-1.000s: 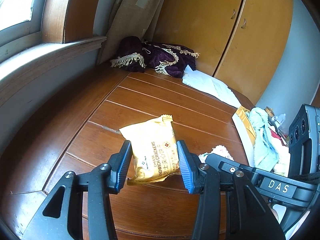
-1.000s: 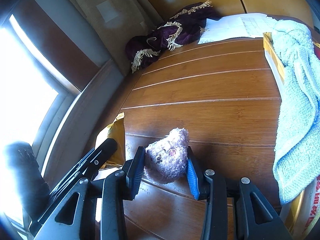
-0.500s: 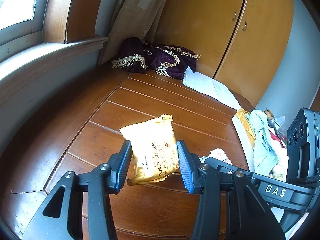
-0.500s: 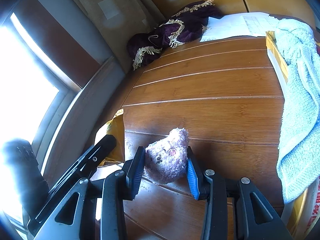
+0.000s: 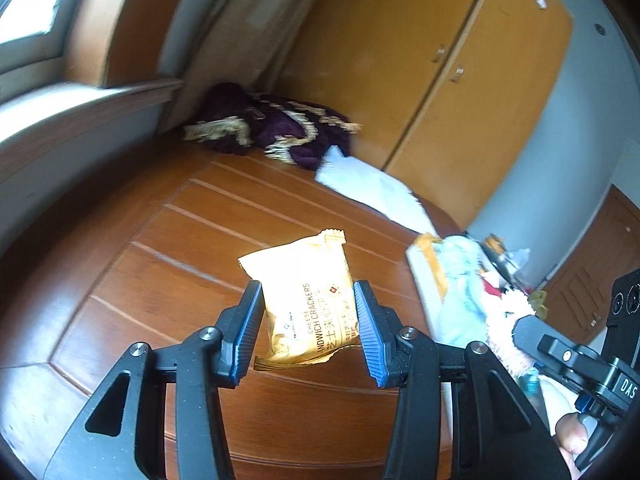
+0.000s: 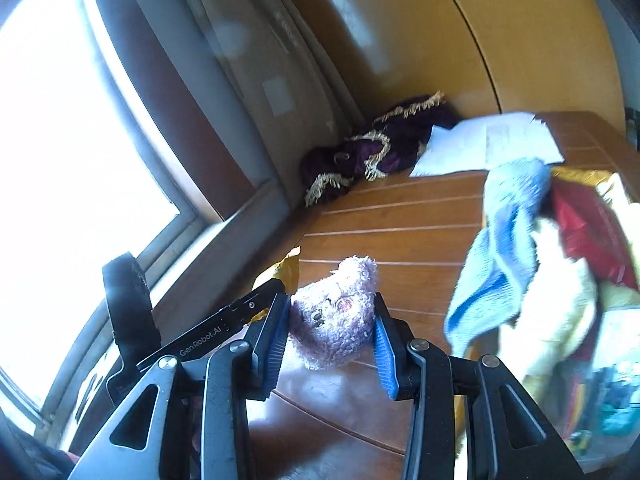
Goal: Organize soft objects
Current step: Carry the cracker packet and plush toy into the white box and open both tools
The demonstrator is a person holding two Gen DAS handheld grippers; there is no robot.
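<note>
In the left wrist view, the left gripper [image 5: 308, 332] pinches a yellow cracker packet [image 5: 306, 306] between its blue-padded fingers [image 5: 370, 338], holding it clear above the brown wooden tabletop [image 5: 192, 248], whose planks run with pale grooves toward the far side. At the far edge a purple fringed cloth [image 5: 276, 134] lies bunched against the wall, with white paper sheets [image 5: 368, 186] just to its right. Behind them stand orange-brown cupboard doors [image 5: 460, 60]; a window sill [image 5: 72, 108] runs along the left. On the right a box [image 5: 426, 280] holds a light blue towel [image 5: 460, 280] and other soft items, blurred. The right gripper [image 5: 516, 330] enters at lower right, carrying something fluffy. In the right wrist view, the right gripper [image 6: 332, 342] is clamped on a pale pink plush toy [image 6: 336, 312], raised above the tabletop [image 6: 400, 224]. The light blue towel [image 6: 500, 248] hangs over the pile at right, beside red and cream fabrics. The purple fringed cloth [image 6: 372, 152] and white paper sheets [image 6: 488, 144] lie at the far end; a bright window [image 6: 68, 152] fills the left. The left gripper's arm [image 6: 224, 324] shows at near left, with a corner of the cracker packet [image 6: 286, 270] behind it.
</note>
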